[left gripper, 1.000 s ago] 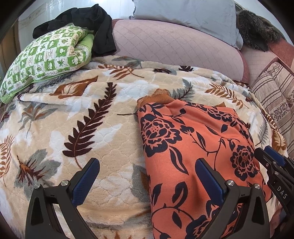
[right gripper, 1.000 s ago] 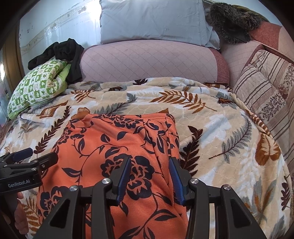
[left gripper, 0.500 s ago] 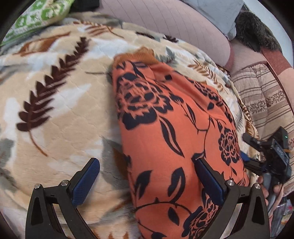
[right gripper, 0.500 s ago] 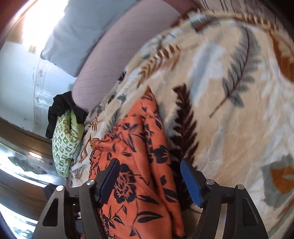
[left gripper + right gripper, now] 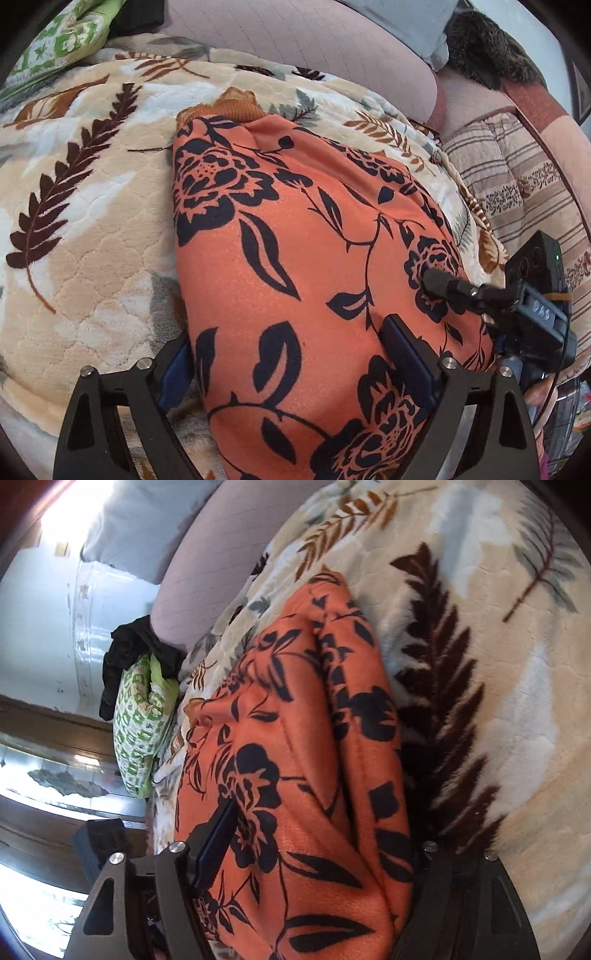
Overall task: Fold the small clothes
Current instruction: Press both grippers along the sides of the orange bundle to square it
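An orange garment with a black flower print (image 5: 295, 258) lies folded lengthwise on a leaf-patterned blanket (image 5: 92, 229). My left gripper (image 5: 291, 354) is open, its fingers straddling the garment's near left edge; the left finger sits under the cloth edge. My right gripper (image 5: 317, 853) is open and tilted, straddling the garment's (image 5: 295, 775) near right edge, one finger on top and the other beneath. The right gripper also shows in the left wrist view (image 5: 439, 282), one finger resting on the cloth.
A pink bolster (image 5: 314, 48) and grey pillow lie at the bed's head. A green-patterned pillow (image 5: 142, 720) with a black garment (image 5: 129, 653) sits at the far left. A striped cushion (image 5: 517, 192) lies on the right.
Both grippers moved down and forward onto the garment's near end. The right gripper rolled sideways and opened wider around the cloth edge.
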The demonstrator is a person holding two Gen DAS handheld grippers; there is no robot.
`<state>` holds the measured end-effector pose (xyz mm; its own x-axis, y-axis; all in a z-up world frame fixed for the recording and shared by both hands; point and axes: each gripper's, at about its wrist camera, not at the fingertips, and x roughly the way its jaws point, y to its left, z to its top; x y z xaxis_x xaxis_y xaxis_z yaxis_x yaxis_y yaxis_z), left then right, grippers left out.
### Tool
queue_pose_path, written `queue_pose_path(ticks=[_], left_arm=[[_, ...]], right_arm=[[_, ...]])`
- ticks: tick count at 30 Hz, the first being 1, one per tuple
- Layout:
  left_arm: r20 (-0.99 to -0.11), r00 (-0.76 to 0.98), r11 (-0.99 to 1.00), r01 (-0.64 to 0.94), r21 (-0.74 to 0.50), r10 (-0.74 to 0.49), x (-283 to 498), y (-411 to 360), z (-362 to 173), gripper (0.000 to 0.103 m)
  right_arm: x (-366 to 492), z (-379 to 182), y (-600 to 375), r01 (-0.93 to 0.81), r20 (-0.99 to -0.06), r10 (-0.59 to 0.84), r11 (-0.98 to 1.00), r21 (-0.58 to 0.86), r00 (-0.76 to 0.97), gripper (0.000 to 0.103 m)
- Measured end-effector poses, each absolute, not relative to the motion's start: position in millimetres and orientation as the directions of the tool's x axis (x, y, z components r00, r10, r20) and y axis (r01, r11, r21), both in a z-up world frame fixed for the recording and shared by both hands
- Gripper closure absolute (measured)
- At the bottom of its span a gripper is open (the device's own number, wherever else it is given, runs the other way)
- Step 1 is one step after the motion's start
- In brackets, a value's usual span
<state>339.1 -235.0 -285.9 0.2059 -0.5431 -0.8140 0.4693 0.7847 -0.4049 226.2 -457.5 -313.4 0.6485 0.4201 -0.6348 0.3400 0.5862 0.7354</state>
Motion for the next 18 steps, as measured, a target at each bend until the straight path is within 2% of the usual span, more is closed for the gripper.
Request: queue_pose_path(ticks=[1, 4, 9, 18], left_arm=[[-0.812, 0.213, 0.788, 0.462, -0.407, -0.544, 339.9, -232.9, -284.9, 0.016], [-0.808, 0.238, 0.793, 0.467, -0.391, -0.539, 339.2, -228.7, -280.1, 0.026], [-0.803, 0.308, 0.808, 0.491, -0.324, -0.510, 334.6, -224.5, -263.0, 0.047], [-0.770, 0.400, 0.829, 0.483, -0.283, -0.496, 321.7, -174.9, -218.6, 0.047]], right_arm=[[227.3, -312.5, -454.6, 0.342, -0.642, 0.414, 0.595, 0.727, 0.646, 0.040], [228.5, -303.7, -447.0, 0.338, -0.655, 0.381, 0.627, 0.702, 0.652, 0.050], [227.1, -275.4, -429.1, 0.301, -0.662, 0.314, 0.703, 0.644, 0.681, 0.057], [234.6, -245.1, -388.6, 0.198, -0.596, 0.328, 0.736, 0.648, 0.733, 0.059]])
